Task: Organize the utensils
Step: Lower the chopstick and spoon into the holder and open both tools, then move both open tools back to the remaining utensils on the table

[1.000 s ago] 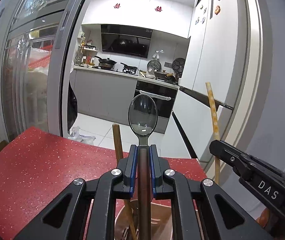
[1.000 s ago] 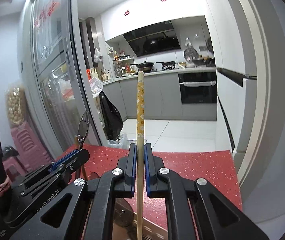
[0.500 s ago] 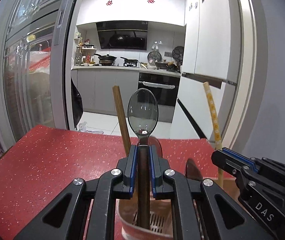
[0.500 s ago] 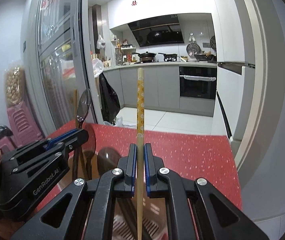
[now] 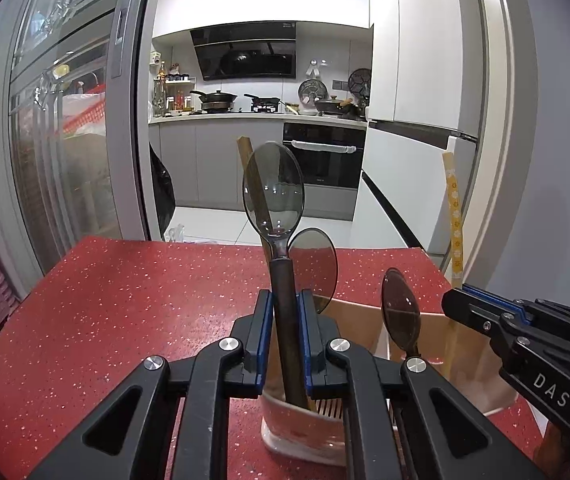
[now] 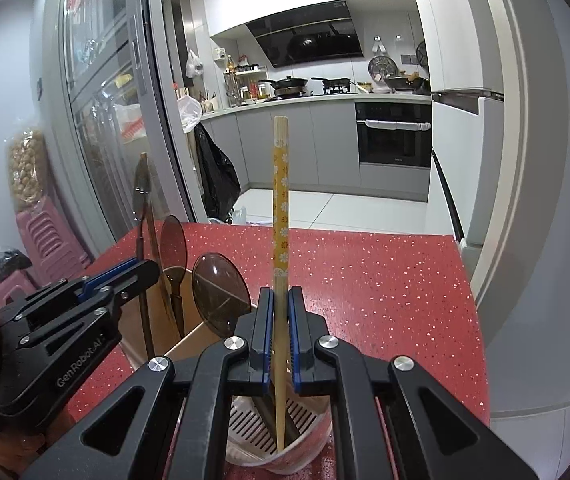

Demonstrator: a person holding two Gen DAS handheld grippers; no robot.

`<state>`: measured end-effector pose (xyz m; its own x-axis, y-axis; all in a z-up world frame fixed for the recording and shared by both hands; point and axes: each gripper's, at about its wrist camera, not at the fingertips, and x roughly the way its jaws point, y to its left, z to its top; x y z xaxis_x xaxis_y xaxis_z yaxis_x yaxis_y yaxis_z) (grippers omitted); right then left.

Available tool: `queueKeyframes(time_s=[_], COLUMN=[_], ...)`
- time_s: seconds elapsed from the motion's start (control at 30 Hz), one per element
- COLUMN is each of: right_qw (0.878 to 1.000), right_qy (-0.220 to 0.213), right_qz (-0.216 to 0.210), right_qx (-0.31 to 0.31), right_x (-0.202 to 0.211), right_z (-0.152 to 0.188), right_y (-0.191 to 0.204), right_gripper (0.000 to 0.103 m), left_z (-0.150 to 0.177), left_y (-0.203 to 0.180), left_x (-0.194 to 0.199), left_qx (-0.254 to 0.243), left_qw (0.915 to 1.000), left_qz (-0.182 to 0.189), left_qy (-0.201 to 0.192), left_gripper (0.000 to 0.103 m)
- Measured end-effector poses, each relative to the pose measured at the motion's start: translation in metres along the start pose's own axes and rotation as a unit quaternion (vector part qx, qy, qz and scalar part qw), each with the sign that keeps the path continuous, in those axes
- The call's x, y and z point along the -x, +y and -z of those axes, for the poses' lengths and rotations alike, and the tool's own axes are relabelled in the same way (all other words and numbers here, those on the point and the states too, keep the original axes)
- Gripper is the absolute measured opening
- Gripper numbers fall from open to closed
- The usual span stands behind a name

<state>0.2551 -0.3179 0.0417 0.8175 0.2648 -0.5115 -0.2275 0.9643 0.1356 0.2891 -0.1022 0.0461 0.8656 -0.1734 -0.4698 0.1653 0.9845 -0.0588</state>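
Between the pads of your left hand-held gripper (image 5: 283, 338) a dark-handled spoon (image 5: 273, 200) is pinched upright, its lower end already inside the pink slotted holder (image 5: 301, 432) on the red table (image 5: 125, 300). Your right hand-held gripper (image 6: 280, 334) is pressed onto a yellow flowered chopstick (image 6: 281, 208), also upright, its tip resting in the same holder. To finish well, lower each piece straight down until it touches bottom, then ease the pads apart slowly so nothing tips or knocks a neighbour. Keep the two tools from bumping; they sit near each other. Counted: three spoons, one held and two smaller brown spoons (image 6: 221, 294) standing in the holder; one yellow chopstick; one plain wooden stick (image 5: 247, 152) behind the held spoon; one holder.
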Motion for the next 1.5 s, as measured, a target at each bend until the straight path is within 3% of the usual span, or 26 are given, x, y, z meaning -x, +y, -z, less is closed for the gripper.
queueKeyframes(time_s=[0.3, 0.47, 0.87, 0.97, 1.0, 1.03, 1.1, 1.2, 1.27, 1.4, 1.5], right_qw=[1.0, 0.999, 0.999, 1.0, 1.0, 1.0, 0.999, 0.999, 0.999, 0.998, 0.996], right_qy=[0.001, -0.014, 0.014, 0.019, 0.018, 0.017, 0.016, 0.026, 0.031, 0.045, 0.058], right_qz=[-0.003, -0.003, -0.019, -0.022, -0.023, -0.025, -0.028, -0.035, -0.043, -0.049, -0.053], right_qx=[0.026, 0.032, 0.022, 0.011, 0.005, 0.002, -0.004, -0.007, -0.012, -0.023, -0.037], right_x=[0.004, 0.006, 0.022, 0.032, 0.037, 0.041, 0.051, 0.062, 0.069, 0.08, 0.088], right_z=[0.001, -0.007, -0.003, 0.0, 0.002, 0.004, 0.01, 0.016, 0.023, 0.038, 0.051], right_y=[0.014, 0.017, 0.014, 0.012, 0.012, 0.012, 0.014, 0.02, 0.024, 0.032, 0.034], right_gripper=[0.008, 0.008, 0.01, 0.03, 0.044, 0.051, 0.052, 0.059, 0.064, 0.08, 0.085], left_z=[0.0, -0.003, 0.001, 0.006, 0.008, 0.01, 0.015, 0.025, 0.034, 0.055, 0.072], left_y=[0.0, 0.006, 0.022, 0.029, 0.031, 0.033, 0.038, 0.046, 0.049, 0.048, 0.051], left_x=[-0.002, 0.007, 0.021, 0.029, 0.031, 0.034, 0.039, 0.05, 0.064, 0.083, 0.094], left_qx=[-0.002, 0.01, 0.014, 0.015, 0.015, 0.017, 0.019, 0.028, 0.031, 0.018, 0.014], left_qw=[0.9999, 0.9999, 0.9997, 0.9995, 0.9994, 0.9993, 0.999, 0.998, 0.9984, 0.9974, 0.9963], left_qz=[0.007, 0.01, -0.005, -0.005, -0.005, -0.004, -0.001, -0.005, -0.019, -0.029, -0.031], left_qy=[0.014, -0.002, 0.018, 0.027, 0.031, 0.034, 0.041, 0.056, 0.043, 0.063, 0.079], left_gripper=[0.037, 0.037, 0.037, 0.037, 0.037, 0.037, 0.037, 0.103, 0.103, 0.103, 0.103])
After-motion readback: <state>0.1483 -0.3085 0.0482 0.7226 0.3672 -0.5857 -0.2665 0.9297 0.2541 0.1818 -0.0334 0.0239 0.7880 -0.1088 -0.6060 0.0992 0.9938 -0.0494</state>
